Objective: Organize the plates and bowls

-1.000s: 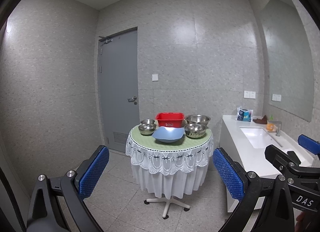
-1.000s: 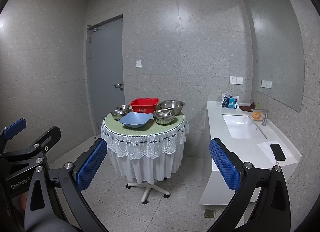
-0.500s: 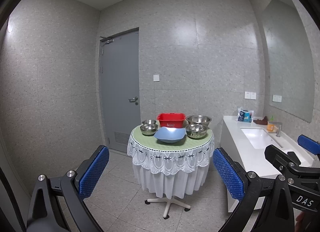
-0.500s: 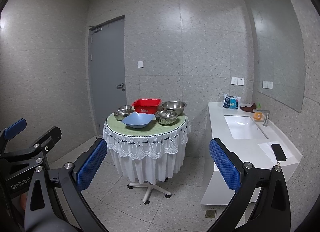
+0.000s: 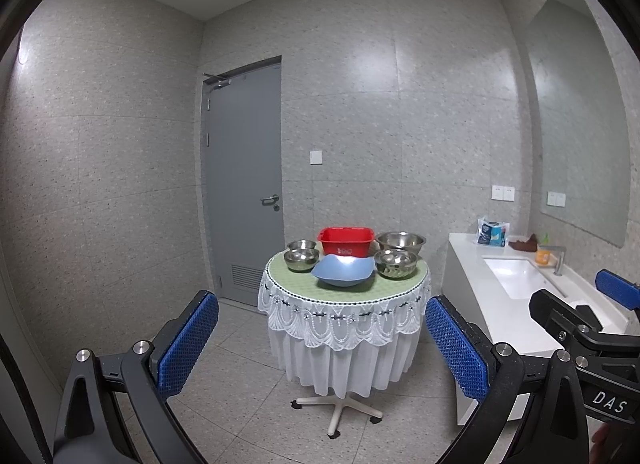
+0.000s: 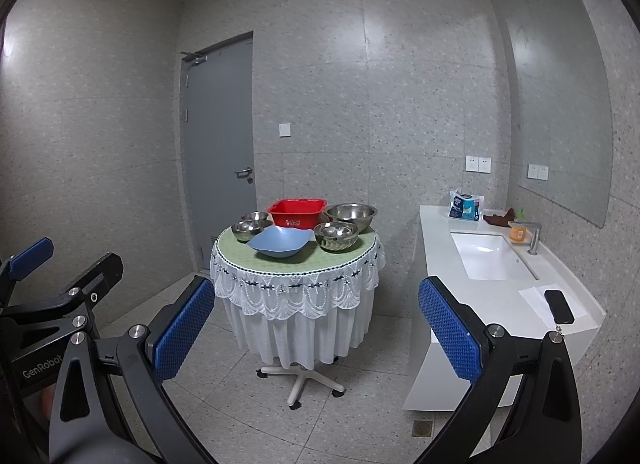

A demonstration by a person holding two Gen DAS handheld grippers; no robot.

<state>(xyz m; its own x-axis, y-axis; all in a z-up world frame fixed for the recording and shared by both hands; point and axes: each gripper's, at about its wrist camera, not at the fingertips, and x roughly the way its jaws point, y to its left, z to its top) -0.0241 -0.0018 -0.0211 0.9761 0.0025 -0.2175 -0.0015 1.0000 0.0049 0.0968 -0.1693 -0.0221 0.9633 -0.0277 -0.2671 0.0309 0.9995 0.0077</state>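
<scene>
Both grippers hang in the air well short of the table (image 5: pixel 346 293), each spread wide with nothing between its blue pads; the left gripper (image 5: pixel 322 344) and the right gripper (image 6: pixel 316 328) point toward the round, lace-skirted top; on its green cloth a blue bowl (image 5: pixel 343 271) sits at the front, a red tub (image 5: pixel 347 241) just behind it; two small steel bowls (image 5: pixel 301 258) stand close together to the left of the tub, one behind the other; to the right a large steel bowl (image 5: pixel 400 242) stands at the back with a mid-sized one (image 5: pixel 396 263) in front of it; a grey door (image 5: pixel 244 184) is behind, a white sink counter (image 6: pixel 492 260) along the right wall, a phone (image 6: pixel 559 306) lying on its near end.
</scene>
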